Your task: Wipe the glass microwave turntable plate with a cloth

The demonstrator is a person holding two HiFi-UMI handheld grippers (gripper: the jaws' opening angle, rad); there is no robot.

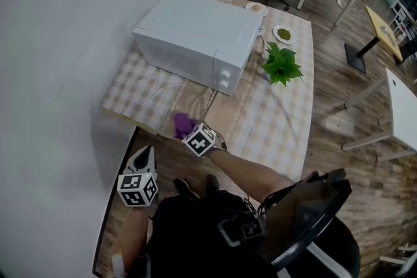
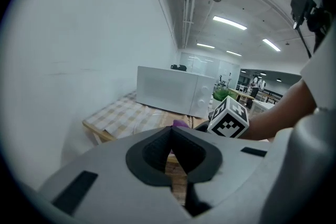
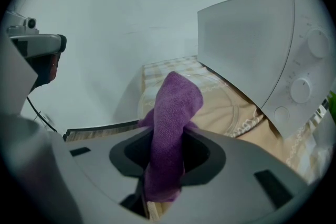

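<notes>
The clear glass turntable plate (image 1: 177,99) lies on the checked tablecloth in front of the white microwave (image 1: 199,39). My right gripper (image 1: 187,127) hovers at the plate's near edge, shut on a purple cloth (image 1: 183,123). In the right gripper view the cloth (image 3: 172,113) stands up between the jaws, with the plate (image 3: 231,105) beyond it beside the microwave (image 3: 262,44). My left gripper (image 1: 146,153) is off the table's near left corner, below its edge, shut with nothing in it. In its own view the left gripper (image 2: 170,140) has its jaws pressed together.
A green plant (image 1: 281,64), a small dish of green bits (image 1: 283,34) and a pale cup (image 1: 256,8) sit on the table's far right. A white wall runs along the left. A dark chair (image 1: 316,215) is at my right; desks and office chairs stand behind.
</notes>
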